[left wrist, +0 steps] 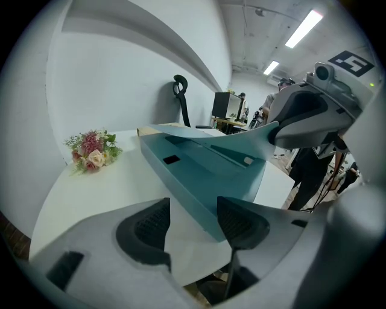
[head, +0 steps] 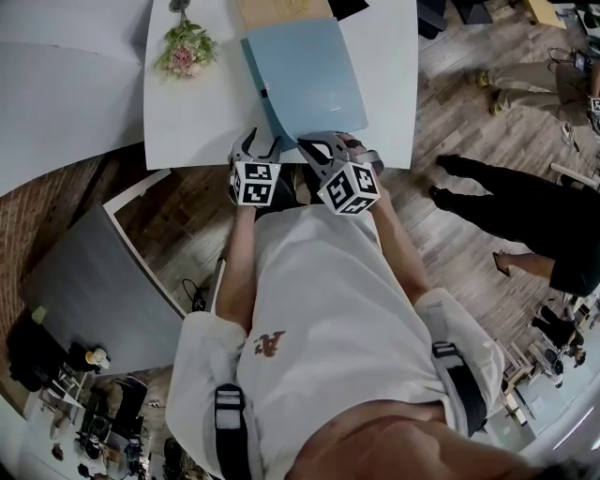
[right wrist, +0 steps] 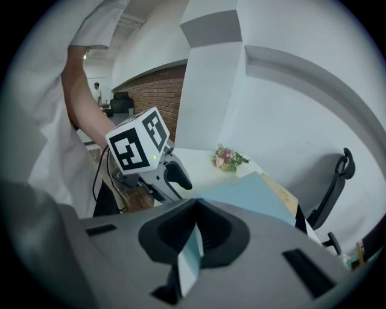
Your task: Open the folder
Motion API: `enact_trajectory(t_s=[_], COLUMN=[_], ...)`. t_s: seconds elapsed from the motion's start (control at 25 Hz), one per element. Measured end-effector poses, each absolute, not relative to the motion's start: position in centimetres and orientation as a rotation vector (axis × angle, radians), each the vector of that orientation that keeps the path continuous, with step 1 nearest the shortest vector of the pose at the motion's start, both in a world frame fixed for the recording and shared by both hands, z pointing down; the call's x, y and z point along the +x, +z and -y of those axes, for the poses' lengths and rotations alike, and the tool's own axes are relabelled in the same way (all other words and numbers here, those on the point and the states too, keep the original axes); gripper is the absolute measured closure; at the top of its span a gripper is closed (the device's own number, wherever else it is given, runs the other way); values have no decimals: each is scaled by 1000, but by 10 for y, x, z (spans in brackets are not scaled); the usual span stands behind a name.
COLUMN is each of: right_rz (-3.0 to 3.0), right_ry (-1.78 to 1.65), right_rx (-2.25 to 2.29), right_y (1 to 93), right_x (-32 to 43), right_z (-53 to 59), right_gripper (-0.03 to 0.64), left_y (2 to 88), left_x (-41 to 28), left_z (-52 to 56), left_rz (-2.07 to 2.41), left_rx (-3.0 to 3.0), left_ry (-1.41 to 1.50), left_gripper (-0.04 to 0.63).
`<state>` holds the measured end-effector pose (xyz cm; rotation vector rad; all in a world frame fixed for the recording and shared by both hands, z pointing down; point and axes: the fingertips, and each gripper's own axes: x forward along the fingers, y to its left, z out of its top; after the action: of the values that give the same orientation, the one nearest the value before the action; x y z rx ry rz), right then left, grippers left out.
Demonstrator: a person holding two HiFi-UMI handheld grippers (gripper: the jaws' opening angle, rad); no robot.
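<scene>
A light blue folder [head: 305, 80] is being observed lying on the white table [head: 187, 112], towards the near edge, with its long side running away from the person.

In the left gripper view the folder's upper cover [left wrist: 241, 142] is being held raised off the lower one, so that a wedge-shaped gap is being presented towards the camera. The inner face and a small dark slot are being exposed inside.

The right gripper [head: 314, 145] is being held clamped on the near edge of the upper cover. In the right gripper view the jaws are being pressed together on a thin blue strip of that cover [right wrist: 192, 256].

The left gripper [head: 263, 142] is being held just beside the right one, at the folder's near left corner. Its jaws are standing apart. In the left gripper view only bare table is being seen between the pads [left wrist: 148, 226], and the folder's corner is being seen just beyond the right-hand pad, with nothing being pressed.

A small bouquet of flowers [head: 187, 49] is being noted on the far left part of the table, well apart from the folder. A brown board [head: 277, 11] is being noted touching or just beyond the folder's far edge. A person in dark trousers [head: 525, 202] is being seen standing on the wooden floor [head: 450, 244] to the right of the table.
</scene>
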<state>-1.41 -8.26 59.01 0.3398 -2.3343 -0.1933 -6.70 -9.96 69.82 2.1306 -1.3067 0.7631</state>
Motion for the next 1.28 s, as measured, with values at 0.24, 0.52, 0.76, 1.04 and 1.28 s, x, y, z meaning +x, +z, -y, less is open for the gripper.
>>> enact_trajectory(t_s=[0.24,0.52,0.76,1.04,1.28], right_rz=[2338,2342,2343,2345,2348], right_ry=[-195,-204,-213,-216,-215], right_rx=[366,407,445,494,542], right_y=[587,579,573,562,554], right_x=[-11,-7,-2,6,13], right_z=[85,87,90,93,97], right_gripper=[606,607,607,607,607], left_y=[699,698,700,699,699], left_x=[-68,-68,-68,-68,-68], left_z=[101,101,101,101,101], left_rz=[1311,1316,1316,1318,1315], left_rx=[2130,2131,2131,2136,2136], left_ry=[771,792,809,820,831], left_gripper=[342,342,344,344,344])
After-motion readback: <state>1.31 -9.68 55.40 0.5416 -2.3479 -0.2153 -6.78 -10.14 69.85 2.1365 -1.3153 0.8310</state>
